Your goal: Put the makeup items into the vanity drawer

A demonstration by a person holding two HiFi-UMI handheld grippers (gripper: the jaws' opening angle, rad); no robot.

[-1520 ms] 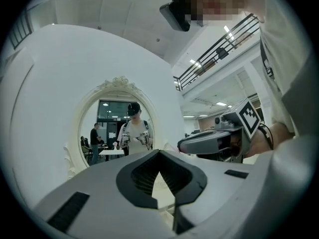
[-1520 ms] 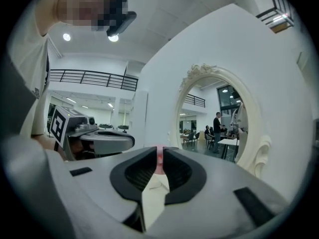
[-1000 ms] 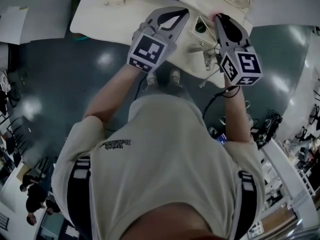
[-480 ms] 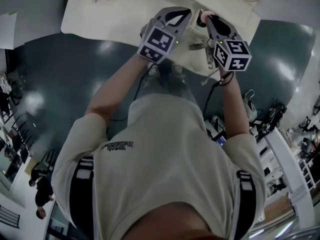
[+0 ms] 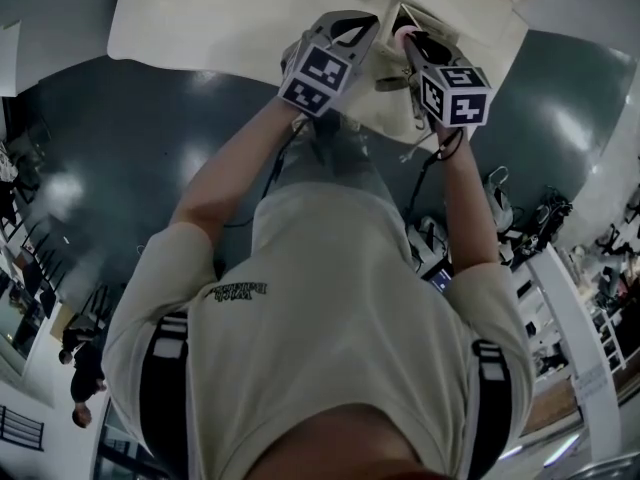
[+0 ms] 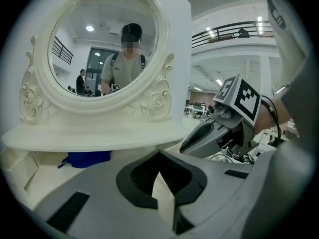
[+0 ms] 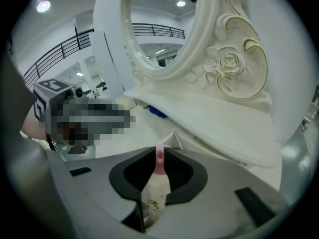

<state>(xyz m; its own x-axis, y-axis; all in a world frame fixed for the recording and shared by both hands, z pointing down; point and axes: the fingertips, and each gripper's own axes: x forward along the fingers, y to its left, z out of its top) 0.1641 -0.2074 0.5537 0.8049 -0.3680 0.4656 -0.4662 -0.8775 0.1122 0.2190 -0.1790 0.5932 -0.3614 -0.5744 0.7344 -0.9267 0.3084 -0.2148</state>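
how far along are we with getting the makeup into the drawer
Done: nothing shows as stowed yet; the inside of the drawer is hidden. In hand: the right gripper holds a pink-tipped tube by the drawer, and its jaws have just been opening; the left gripper holds a pale item. Left: both drops, and perhaps the blue thing on the vanity top.
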